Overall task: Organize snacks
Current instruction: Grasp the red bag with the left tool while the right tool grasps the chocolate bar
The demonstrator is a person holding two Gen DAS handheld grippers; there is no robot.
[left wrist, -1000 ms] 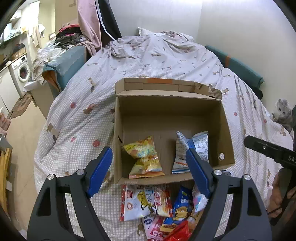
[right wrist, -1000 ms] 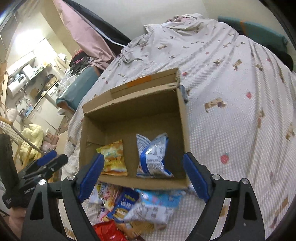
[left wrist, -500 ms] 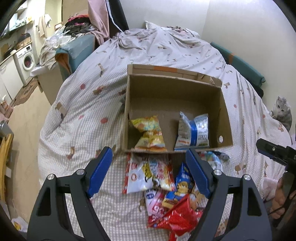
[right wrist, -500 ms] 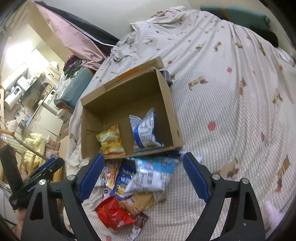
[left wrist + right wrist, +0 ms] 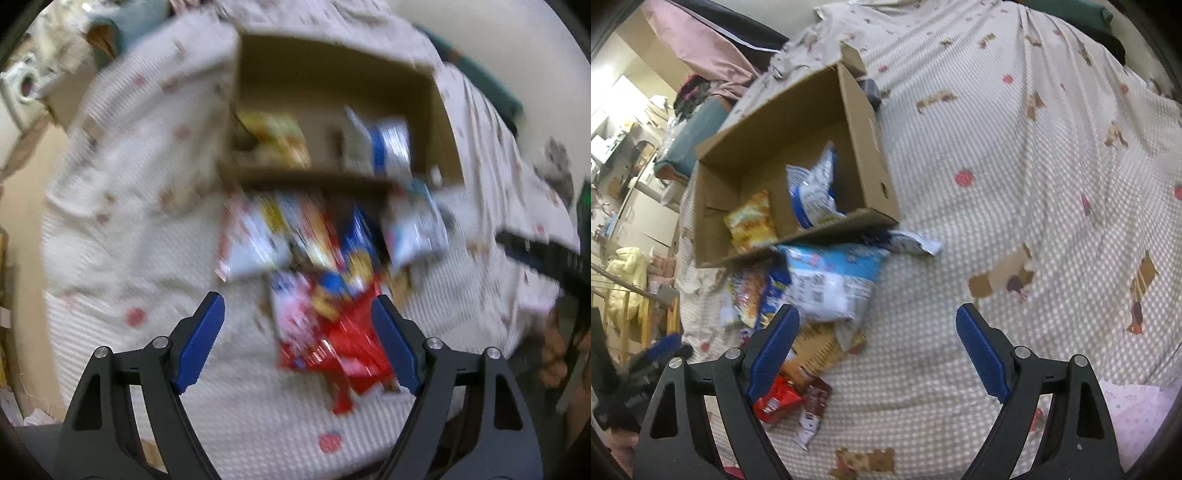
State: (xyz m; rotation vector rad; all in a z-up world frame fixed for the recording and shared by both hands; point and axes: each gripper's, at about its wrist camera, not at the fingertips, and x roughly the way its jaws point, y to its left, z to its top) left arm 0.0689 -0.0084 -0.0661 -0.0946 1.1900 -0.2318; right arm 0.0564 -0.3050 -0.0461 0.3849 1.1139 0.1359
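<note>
An open cardboard box point(image 5: 864, 122) lies on the bed and holds a yellow snack bag point(image 5: 751, 221) and a white-and-blue bag point(image 5: 812, 192). It also shows, blurred, in the left wrist view point(image 5: 439, 107). A pile of loose snack packets lies in front of it: a light-blue-and-white bag point(image 5: 831, 280), a red packet point(image 5: 775, 402), and in the left wrist view a red packet point(image 5: 354, 343) and a white bag point(image 5: 251, 243). My left gripper point(image 5: 297, 343) is open above the near end of the pile. My right gripper point(image 5: 877, 350) is open and empty over the bedspread right of the pile.
The dotted bedspread point(image 5: 1034, 184) with small prints covers the bed. A teal cushion point(image 5: 698, 122) and clutter lie at the far left. A washing machine point(image 5: 22, 81) stands left of the bed. A pink cloth point(image 5: 1137, 417) lies at the near right.
Both grippers have pulled back and down from the box toward the loose pile. The left wrist view is now motion-blurred. Both stay open and empty.
</note>
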